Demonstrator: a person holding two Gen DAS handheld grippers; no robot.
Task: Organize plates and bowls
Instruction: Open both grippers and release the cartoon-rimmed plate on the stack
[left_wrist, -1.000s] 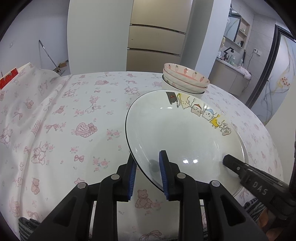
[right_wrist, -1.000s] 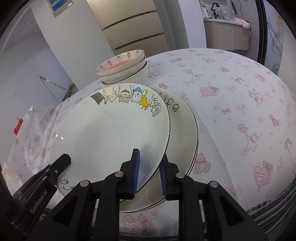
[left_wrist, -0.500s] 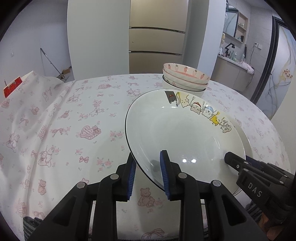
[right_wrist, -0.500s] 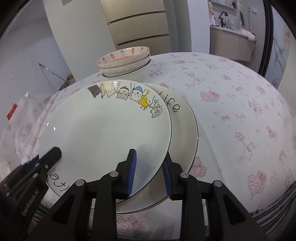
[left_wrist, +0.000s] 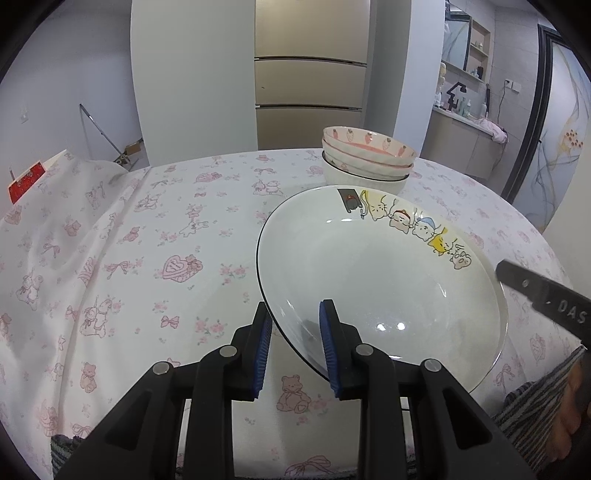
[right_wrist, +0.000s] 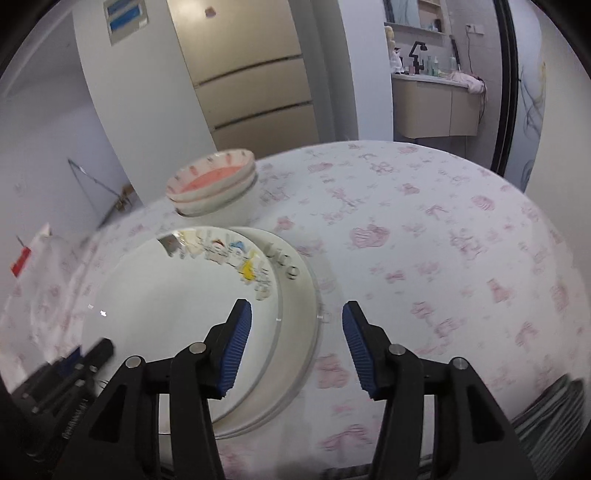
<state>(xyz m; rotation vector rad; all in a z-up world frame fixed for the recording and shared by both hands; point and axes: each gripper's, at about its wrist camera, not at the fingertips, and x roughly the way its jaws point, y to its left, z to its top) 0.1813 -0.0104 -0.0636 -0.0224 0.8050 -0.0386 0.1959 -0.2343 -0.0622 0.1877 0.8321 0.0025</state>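
Observation:
A white plate with cartoon animals lies on a larger lettered plate on the table. My left gripper has its blue pads around the cartoon plate's near-left rim, a small gap showing on the left side. My right gripper is open and raised above the plates' right edge, holding nothing; the right wrist view is blurred. The cartoon plate shows there too. Stacked pink strawberry bowls sit on a white bowl behind the plates, also in the right wrist view.
The round table has a white cloth with pink prints. A red-and-white card stands at the far left edge. The right gripper's body reaches in over the plate's right side. A striped sleeve is at lower right.
My right gripper has opened, let go of the cartoon plate's rim, and pulled up and back. The plate now lies on the lettered plate. My left gripper has stayed at the rim.

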